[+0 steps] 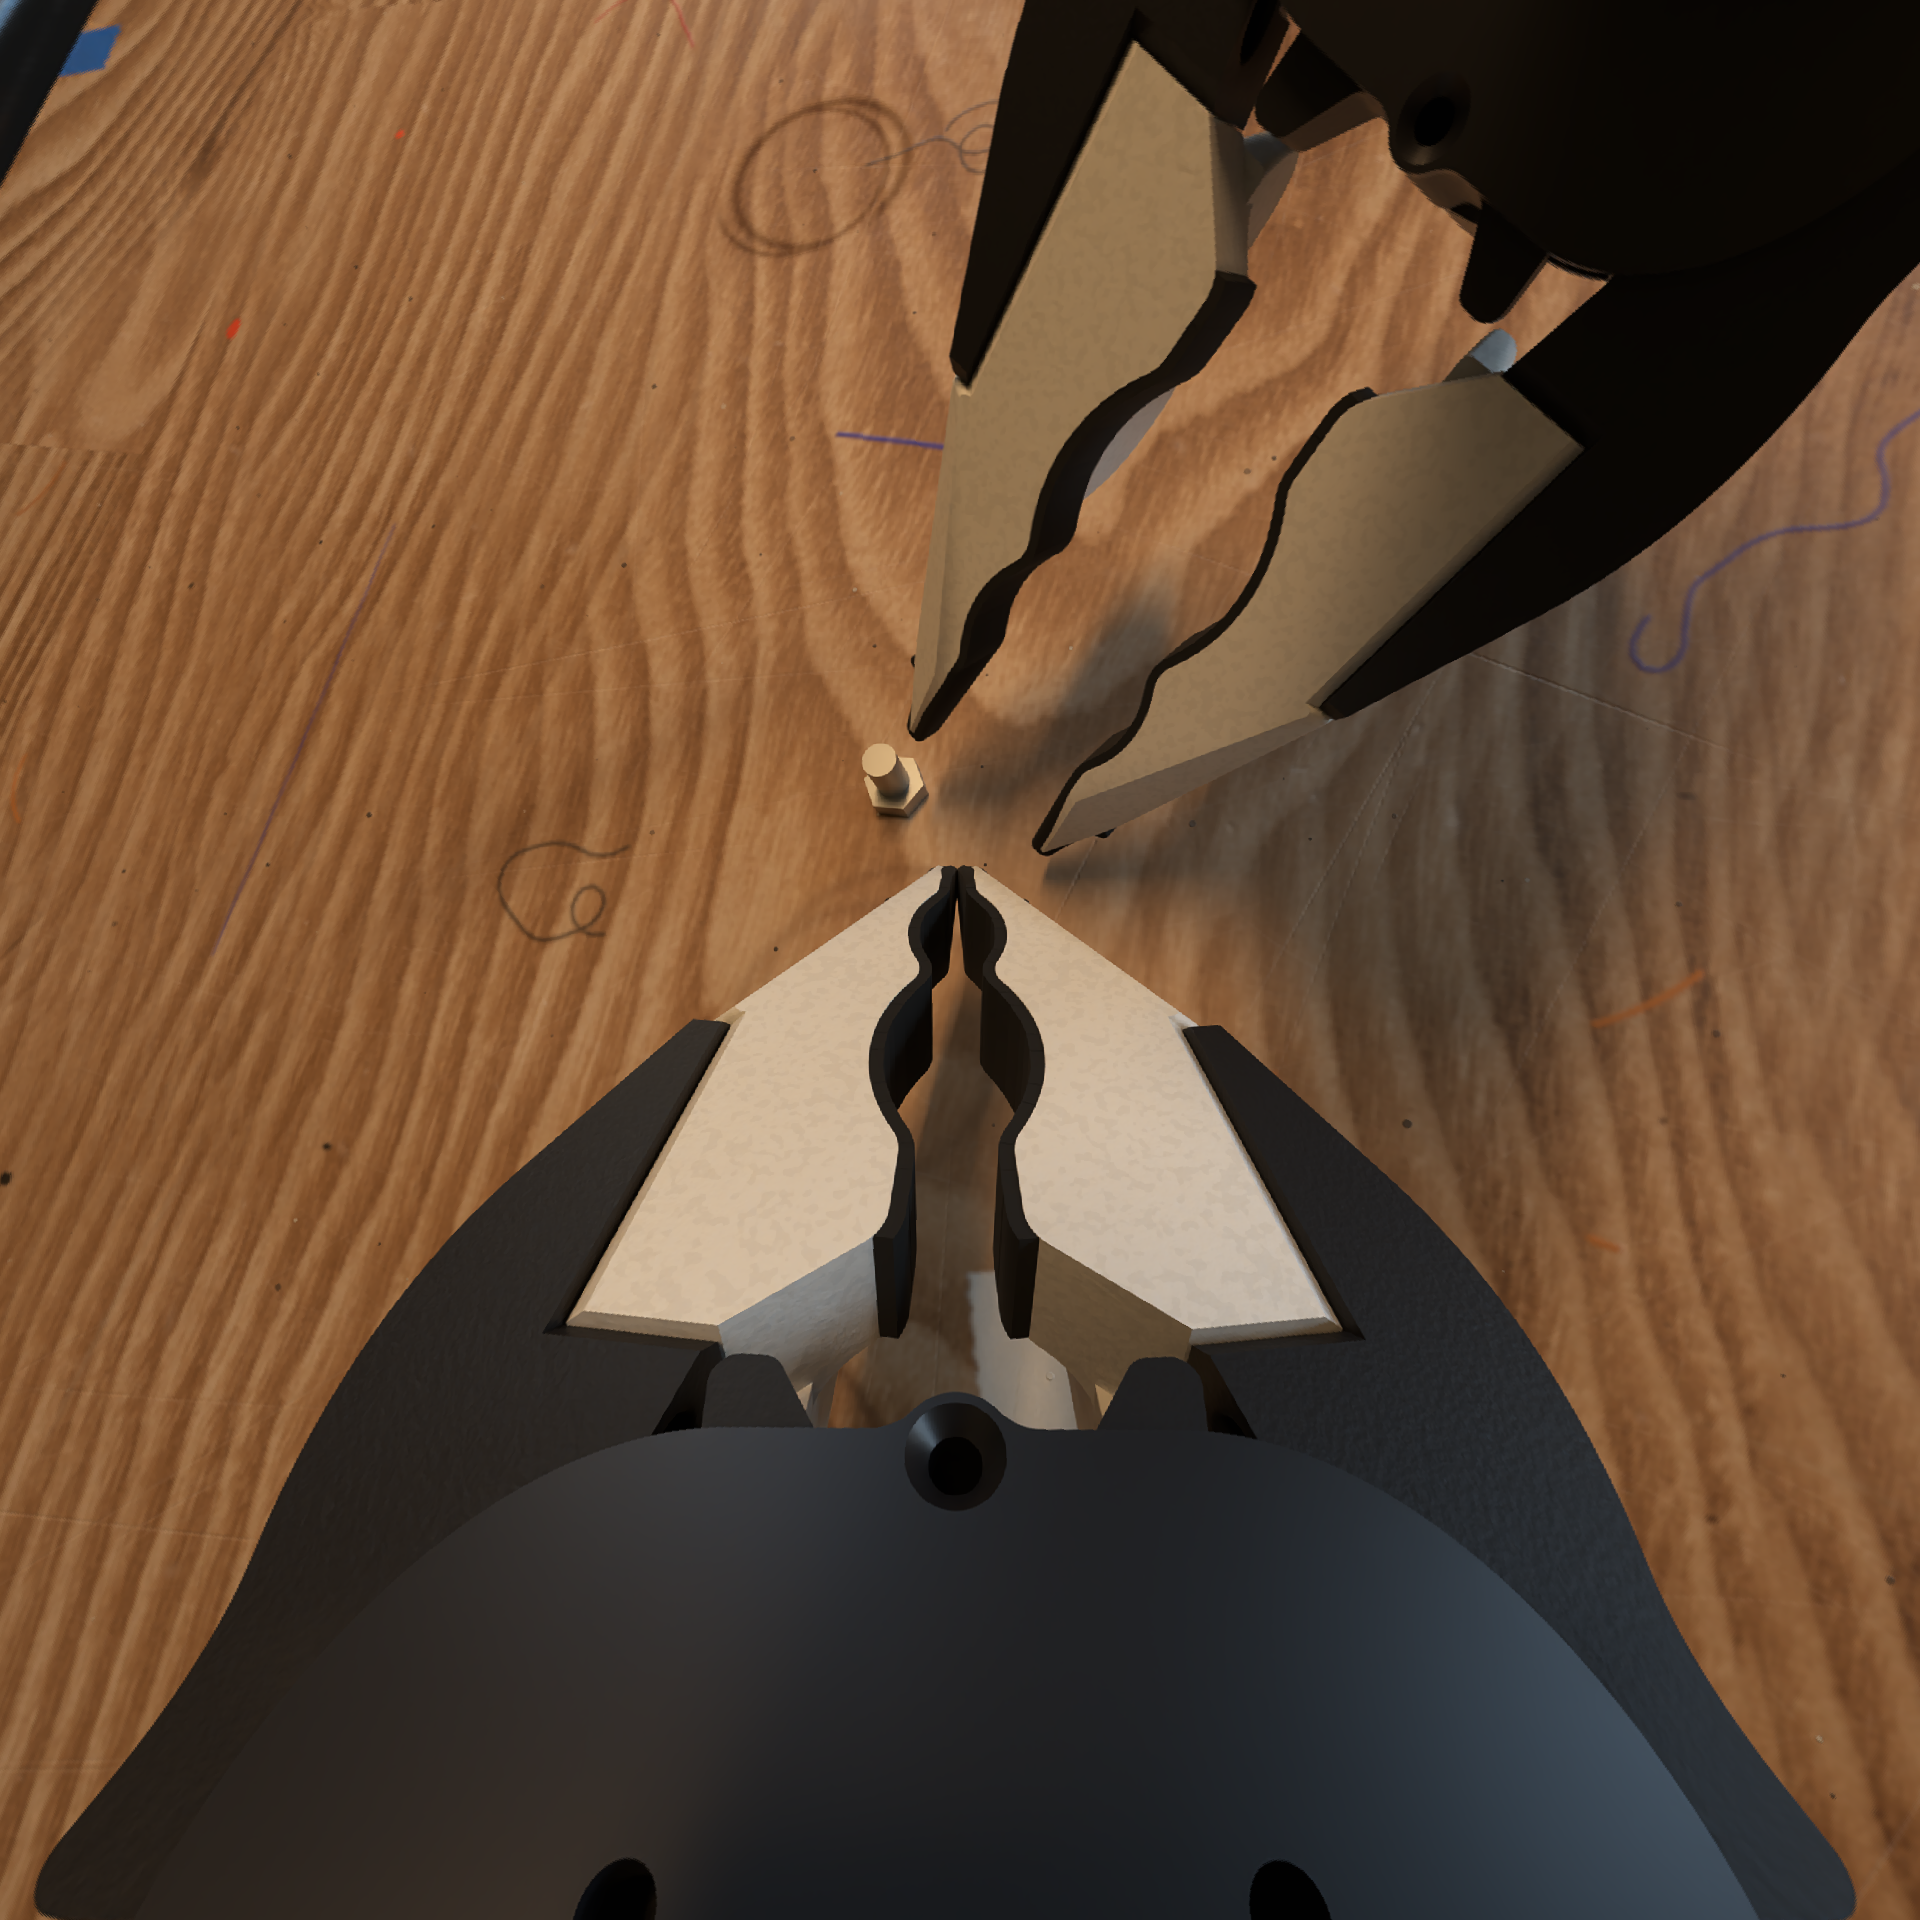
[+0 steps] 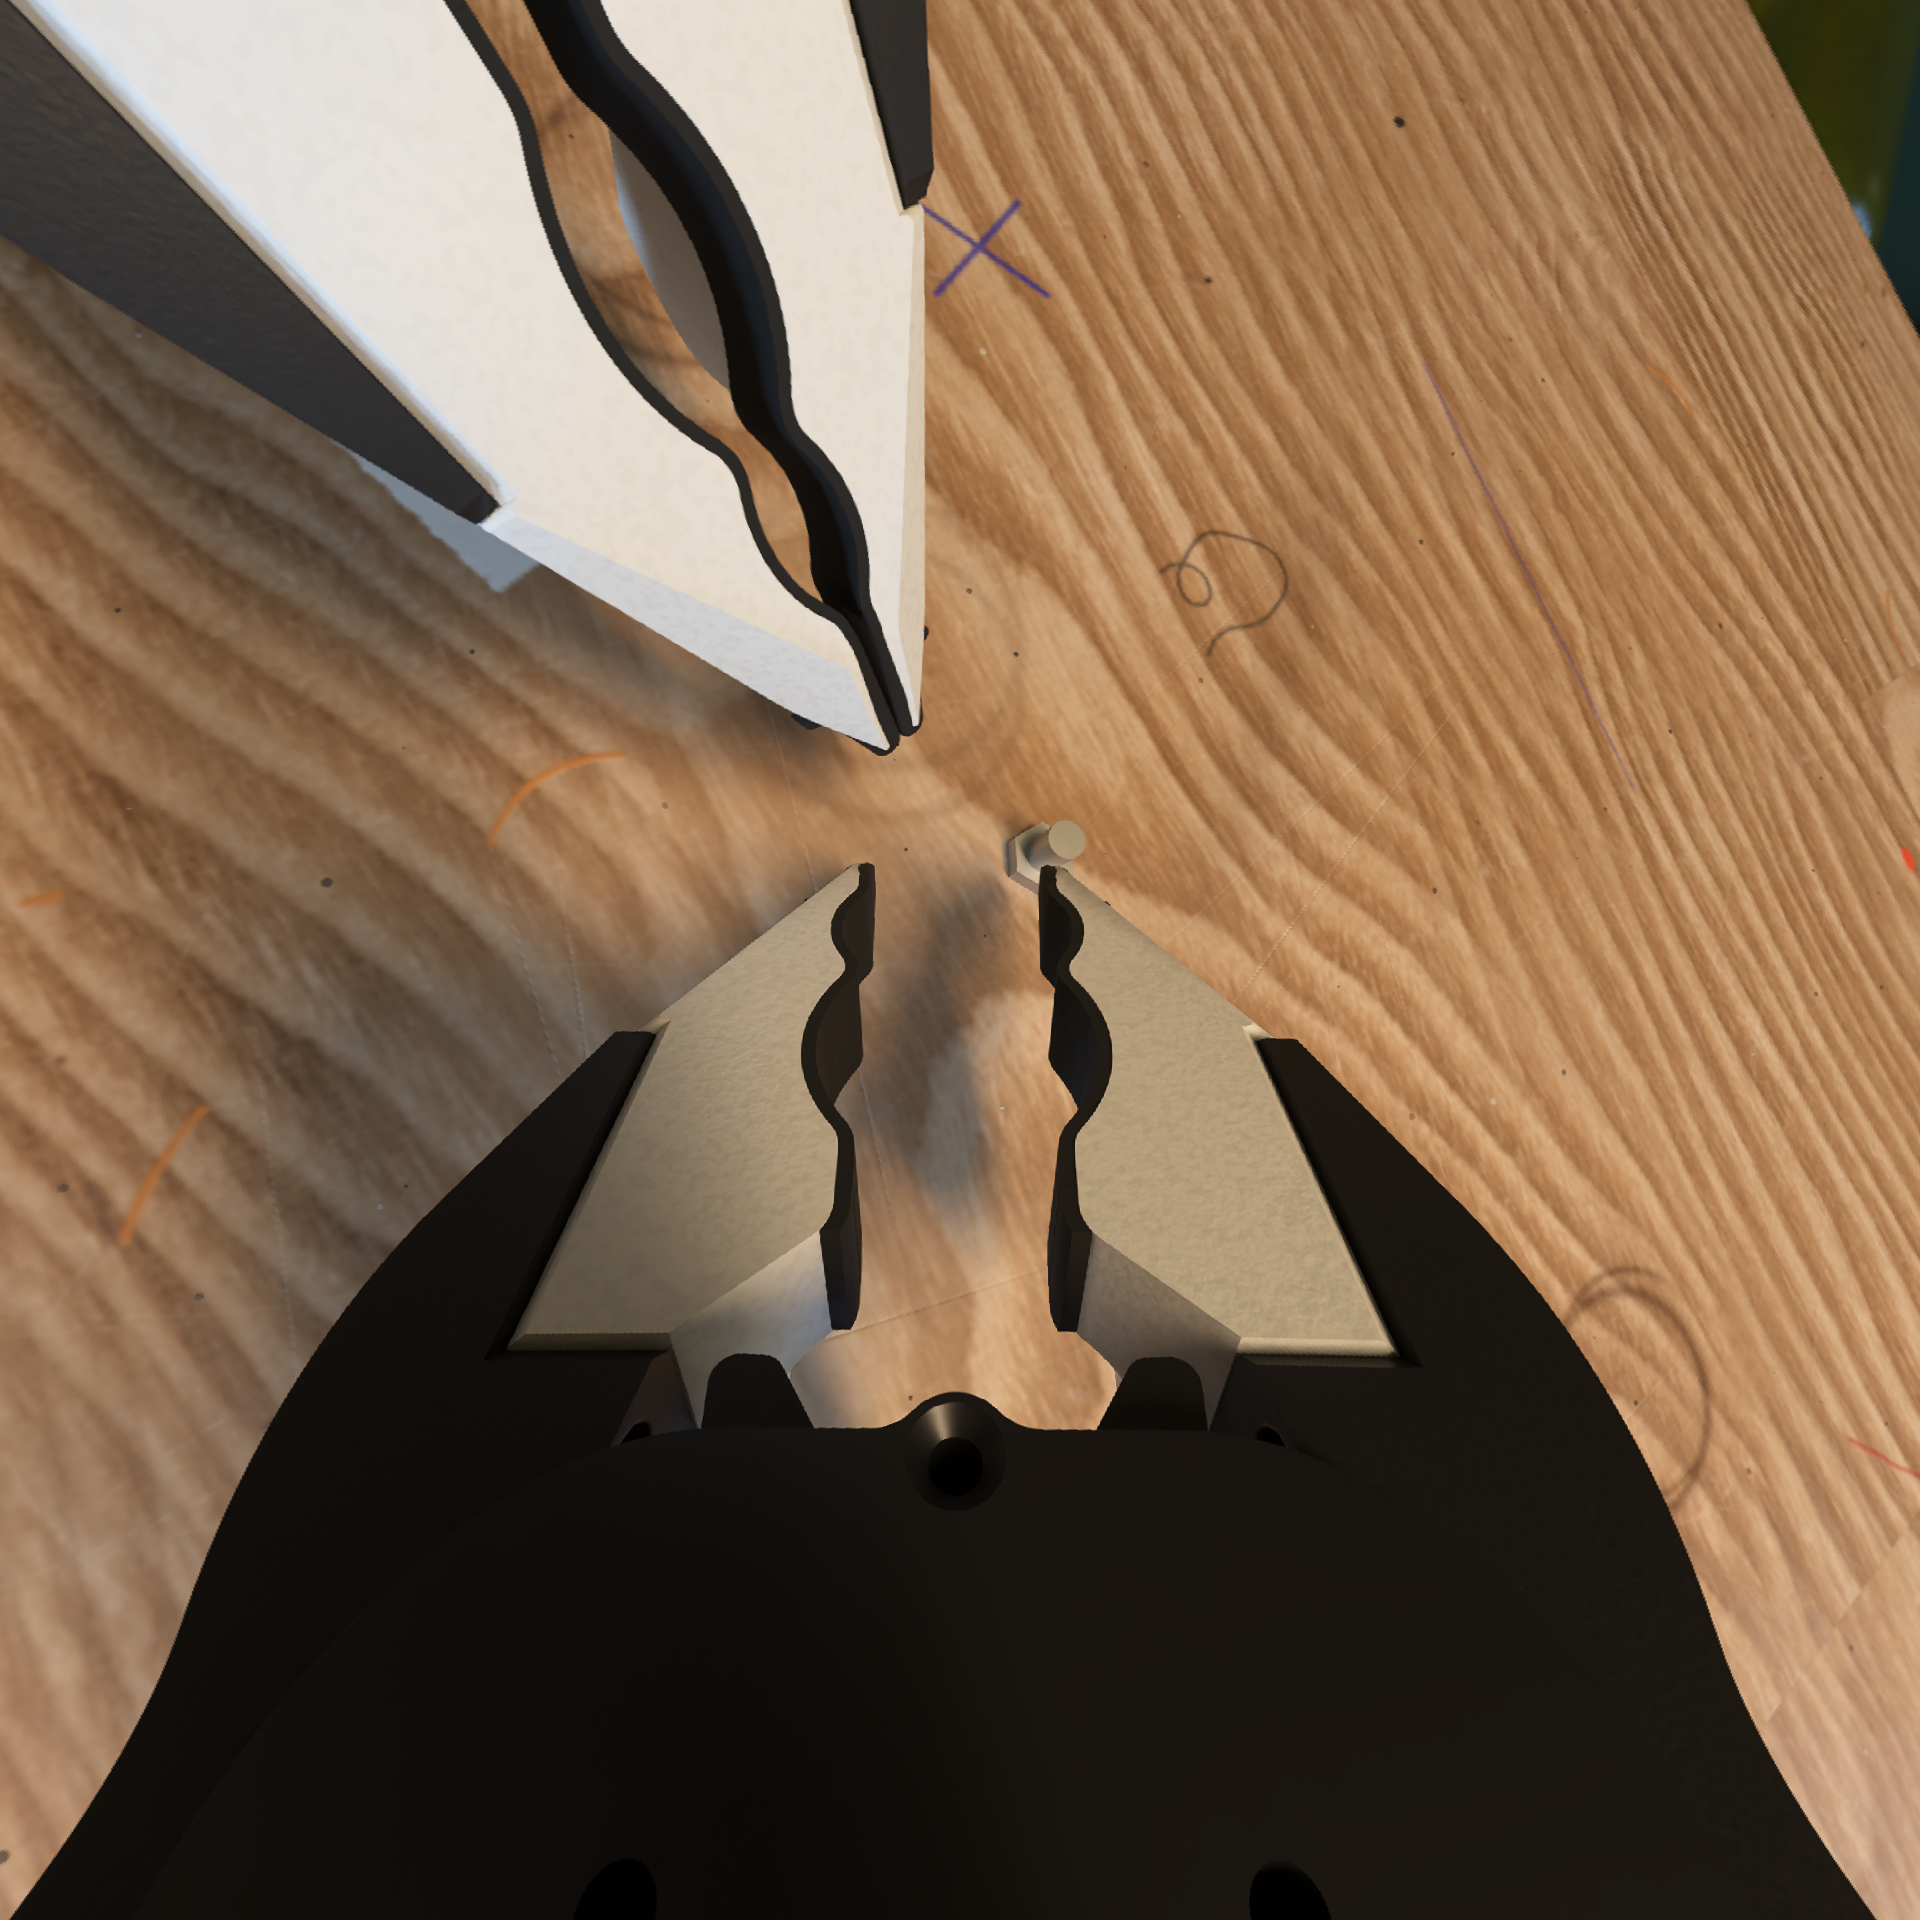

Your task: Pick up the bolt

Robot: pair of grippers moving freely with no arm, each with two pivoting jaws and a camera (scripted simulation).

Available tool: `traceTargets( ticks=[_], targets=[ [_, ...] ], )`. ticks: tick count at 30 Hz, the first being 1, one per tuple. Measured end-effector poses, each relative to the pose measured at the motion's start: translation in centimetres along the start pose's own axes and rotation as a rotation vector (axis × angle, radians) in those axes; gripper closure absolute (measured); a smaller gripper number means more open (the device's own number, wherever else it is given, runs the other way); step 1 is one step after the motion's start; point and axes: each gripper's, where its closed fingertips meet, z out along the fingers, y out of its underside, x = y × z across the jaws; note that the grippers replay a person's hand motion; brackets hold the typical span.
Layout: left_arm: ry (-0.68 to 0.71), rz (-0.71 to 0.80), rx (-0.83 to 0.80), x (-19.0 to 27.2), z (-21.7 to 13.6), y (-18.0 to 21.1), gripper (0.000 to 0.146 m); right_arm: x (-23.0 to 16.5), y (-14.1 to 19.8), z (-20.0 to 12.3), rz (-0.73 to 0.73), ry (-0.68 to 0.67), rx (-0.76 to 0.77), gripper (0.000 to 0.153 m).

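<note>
A small pale bolt (image 1: 891,784) with a hex head stands head-down on the wooden table, shank up. It also shows in the right wrist view (image 2: 1047,847). My left gripper (image 1: 956,875) is shut and empty, its tips just right of and nearer than the bolt. My right gripper (image 2: 956,878) is open and empty. Its right fingertip (image 2: 1049,883) sits right beside the bolt, which lies outside the gap. In the left wrist view the right gripper (image 1: 982,784) comes down from the upper right, with the bolt just left of its nearer finger.
The wooden table (image 1: 416,623) bears pen scribbles, a purple cross (image 2: 982,249) and small coloured marks. A dark strip and a blue patch (image 1: 88,50) show at the far left corner. The table's edge (image 2: 1829,135) runs along the upper right.
</note>
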Motion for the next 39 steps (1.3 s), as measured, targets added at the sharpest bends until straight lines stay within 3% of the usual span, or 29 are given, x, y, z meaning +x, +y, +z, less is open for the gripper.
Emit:
traceTargets(
  ticks=[8,22,30,39],
  targets=[
    [-0.002,-0.001,-0.004,-0.2,0.1,0.2,0.146,0.7,0.2,0.7,0.008,0.043,-0.031,0.115],
    [-0.007,0.0,-0.01,-0.5,0.4,0.2,0.146,-0.1,1.3,0.2,0.109,-0.097,-0.08,0.13],
    [-0.01,0.008,-0.013,-0.5,0.4,0.1,0.146,0.9,0.9,0.2,0.1,-0.047,-0.061,0.122],
    [-0.002,0.009,-0.017,-0.4,0.5,0.3,0.146,1.2,-0.3,0.0,0.075,-0.064,-0.037,0.13]
  ],
)
